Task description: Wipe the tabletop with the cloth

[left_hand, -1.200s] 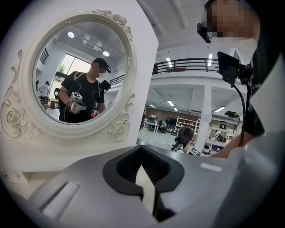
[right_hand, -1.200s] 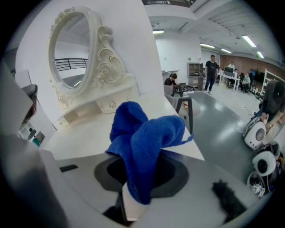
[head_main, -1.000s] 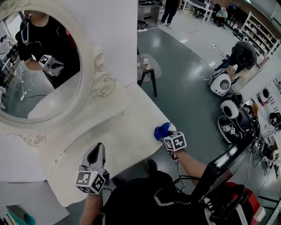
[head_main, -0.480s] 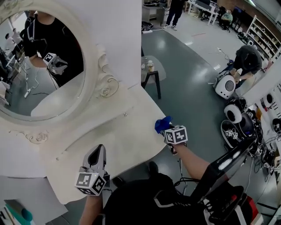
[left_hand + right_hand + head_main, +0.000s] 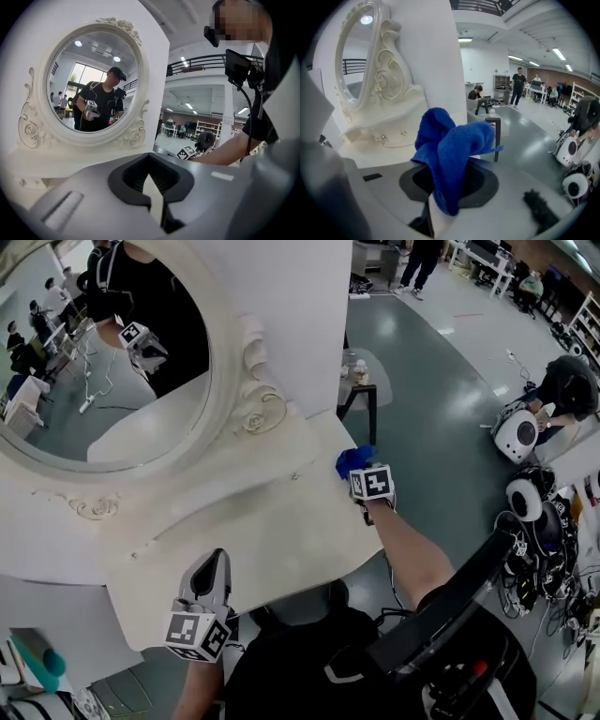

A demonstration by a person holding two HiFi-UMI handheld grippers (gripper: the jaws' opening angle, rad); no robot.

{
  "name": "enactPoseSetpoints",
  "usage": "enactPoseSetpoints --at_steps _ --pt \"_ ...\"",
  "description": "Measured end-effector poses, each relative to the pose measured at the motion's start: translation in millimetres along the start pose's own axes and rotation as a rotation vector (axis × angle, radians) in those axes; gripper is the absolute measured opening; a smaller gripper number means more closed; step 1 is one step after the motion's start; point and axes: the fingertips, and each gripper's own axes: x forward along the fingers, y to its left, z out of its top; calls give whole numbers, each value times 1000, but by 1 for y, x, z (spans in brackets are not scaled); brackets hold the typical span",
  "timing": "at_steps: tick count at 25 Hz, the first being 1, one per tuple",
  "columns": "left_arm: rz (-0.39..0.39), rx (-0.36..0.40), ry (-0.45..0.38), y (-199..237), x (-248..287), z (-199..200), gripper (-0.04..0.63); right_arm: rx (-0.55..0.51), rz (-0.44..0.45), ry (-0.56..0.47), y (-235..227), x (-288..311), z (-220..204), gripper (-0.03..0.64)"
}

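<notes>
The white tabletop (image 5: 253, 531) carries one oval mirror (image 5: 103, 381). On the grey floor (image 5: 441, 437) stands one dark stool (image 5: 361, 401). The right gripper (image 5: 362, 474) pinches the one blue cloth (image 5: 352, 461) at the tabletop's right edge. The left gripper (image 5: 210, 568) has its jaws pressed together, empty.

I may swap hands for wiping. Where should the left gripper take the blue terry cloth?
Probably the loose bunched folds of the blue terry cloth sticking out past the right gripper, whose jaws pinch its lower end. Bring the left gripper across the white tabletop from the cloth's left, jaws opened.
</notes>
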Motion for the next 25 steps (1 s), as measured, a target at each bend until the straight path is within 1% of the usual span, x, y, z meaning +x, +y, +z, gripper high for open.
enactPoseSetpoints --at_steps 4,7,11,16,21,25 --pt "-12 -5 3 0 2 1 8 3 24 -5 6 -10 -13 109" --pt "-49 -6 2 -2 9 1 8 -17 42 -6 9 -28 -33 109" --pt "-115 5 0 -9 20 3 8 55 45 25 4 -57 -65 109" --pt "-184 14 -7 -19 27 6 8 100 17 43 -1 -98 -105 109" --pt "-212 6 -4 -22 27 3 8 147 3 21 -1 -131 -141 109" --pt "-231 6 -11 -21 28 3 8 184 -20 14 -5 -148 -157 109"
